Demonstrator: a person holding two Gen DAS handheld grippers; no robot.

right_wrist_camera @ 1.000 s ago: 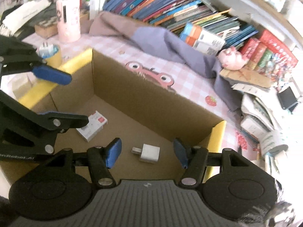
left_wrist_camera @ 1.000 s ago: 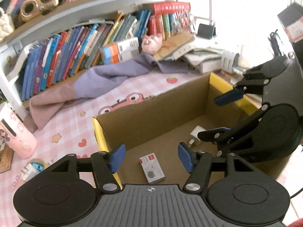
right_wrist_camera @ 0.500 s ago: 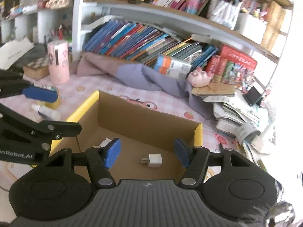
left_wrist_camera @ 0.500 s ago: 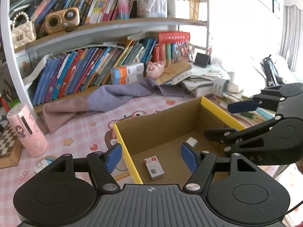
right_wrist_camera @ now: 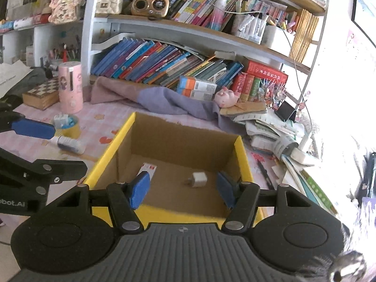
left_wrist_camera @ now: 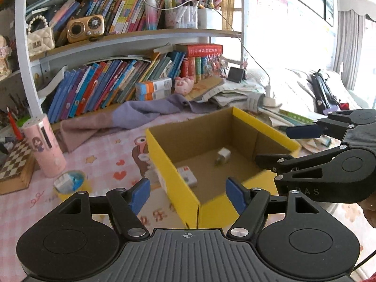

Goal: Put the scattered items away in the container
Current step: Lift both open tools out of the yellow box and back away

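A yellow-rimmed cardboard box (left_wrist_camera: 178, 178) (right_wrist_camera: 242, 155) stands on the pink checked table. Inside lie a white charger cube (left_wrist_camera: 223, 155) (right_wrist_camera: 198, 179) and a small white-and-red box (left_wrist_camera: 186, 176) (right_wrist_camera: 148, 168). My left gripper (left_wrist_camera: 188, 195) is open and empty, held above the box's near left corner. My right gripper (right_wrist_camera: 182, 188) is open and empty, above the box's near edge. A white tube (right_wrist_camera: 68, 143) and a yellow tape roll holding small items (left_wrist_camera: 69, 184) (right_wrist_camera: 67, 123) lie on the table left of the box.
A pink cylinder (left_wrist_camera: 43, 144) (right_wrist_camera: 70, 87) and a chessboard box (right_wrist_camera: 42, 92) stand at the left. A purple cloth (left_wrist_camera: 131, 115) lies behind the box below the bookshelves. Stacked papers (right_wrist_camera: 270, 127) and a pink pig toy (right_wrist_camera: 225, 97) sit at the right.
Both grippers have pulled up and back from inside the box. The box now shows whole, with more of the table and shelves in view. Both stay open.
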